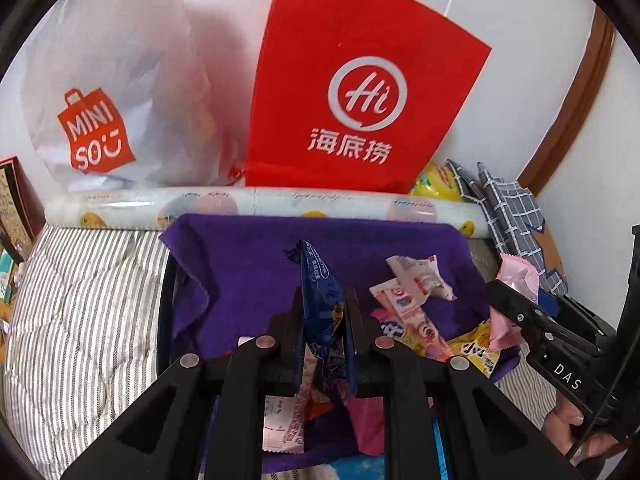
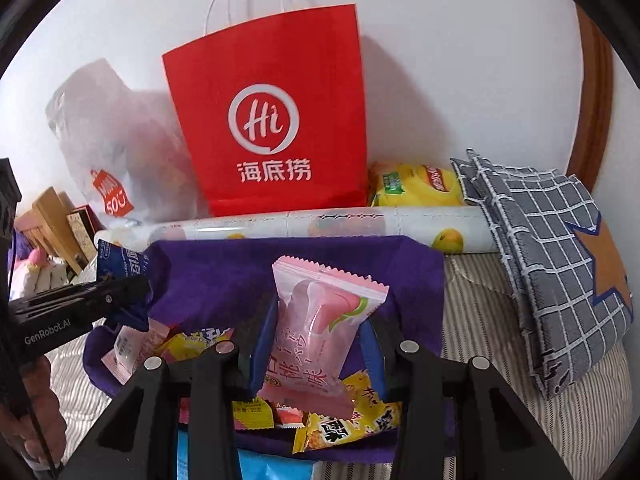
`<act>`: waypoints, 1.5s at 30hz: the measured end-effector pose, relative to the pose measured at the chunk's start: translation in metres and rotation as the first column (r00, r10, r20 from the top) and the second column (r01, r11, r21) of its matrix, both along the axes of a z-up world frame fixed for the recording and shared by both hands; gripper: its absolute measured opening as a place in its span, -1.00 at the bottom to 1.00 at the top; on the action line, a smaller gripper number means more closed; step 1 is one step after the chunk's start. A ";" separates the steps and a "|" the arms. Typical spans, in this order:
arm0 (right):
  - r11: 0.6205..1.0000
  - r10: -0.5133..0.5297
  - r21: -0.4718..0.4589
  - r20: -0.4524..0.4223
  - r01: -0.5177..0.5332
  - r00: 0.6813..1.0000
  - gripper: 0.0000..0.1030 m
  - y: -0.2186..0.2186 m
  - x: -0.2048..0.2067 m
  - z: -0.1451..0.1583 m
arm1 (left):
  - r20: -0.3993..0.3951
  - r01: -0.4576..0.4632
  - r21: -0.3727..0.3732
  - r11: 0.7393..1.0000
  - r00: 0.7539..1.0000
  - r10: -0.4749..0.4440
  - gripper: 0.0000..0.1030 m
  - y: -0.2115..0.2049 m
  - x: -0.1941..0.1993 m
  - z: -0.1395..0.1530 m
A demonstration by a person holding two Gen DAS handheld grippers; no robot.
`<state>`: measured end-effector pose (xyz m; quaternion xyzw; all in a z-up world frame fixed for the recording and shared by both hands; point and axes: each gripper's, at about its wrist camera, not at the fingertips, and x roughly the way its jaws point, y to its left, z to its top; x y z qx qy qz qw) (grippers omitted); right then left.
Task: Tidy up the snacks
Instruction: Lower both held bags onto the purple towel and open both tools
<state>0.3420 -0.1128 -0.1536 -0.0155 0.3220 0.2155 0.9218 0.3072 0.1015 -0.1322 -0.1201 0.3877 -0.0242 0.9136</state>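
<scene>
Red paper bag [image 2: 272, 120] with white handles upright against white wall [image 2: 460, 60]; white Miniso plastic bag [image 1: 108, 92] just left of it; fruit-print roll [image 2: 340, 222] lying across in front of both; grey checked cushion [image 2: 552, 256] at right, on striped bedding [image 1: 80, 320]; brown wooden frame [image 2: 596, 92] far right.

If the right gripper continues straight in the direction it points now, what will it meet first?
Probably the patterned roll lying across behind the purple cloth, then the red paper bag standing behind it. The right gripper holds a pink snack packet. Depth is uncertain.
</scene>
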 end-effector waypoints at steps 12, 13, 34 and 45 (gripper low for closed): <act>1.000 0.012 -0.002 -0.059 -0.012 0.998 -0.26 -0.001 0.007 -0.018 | -0.043 0.006 -0.019 1.000 0.999 -0.006 -0.69 0.002 0.000 -0.013; 1.000 0.009 -0.005 -0.062 -0.009 0.998 -0.26 -0.001 0.007 -0.019 | -0.043 0.006 -0.018 1.000 0.999 -0.007 -0.69 0.002 0.000 -0.013; 0.999 0.008 -0.041 -0.112 -0.013 0.994 -0.25 0.000 0.011 -0.029 | -0.066 0.033 -0.023 0.999 0.997 -0.034 -0.69 -0.004 0.005 -0.021; 0.999 0.008 -0.053 -0.112 -0.014 0.994 -0.25 0.001 0.011 -0.029 | -0.077 0.054 -0.018 0.998 0.996 -0.055 -0.69 -0.008 0.006 -0.023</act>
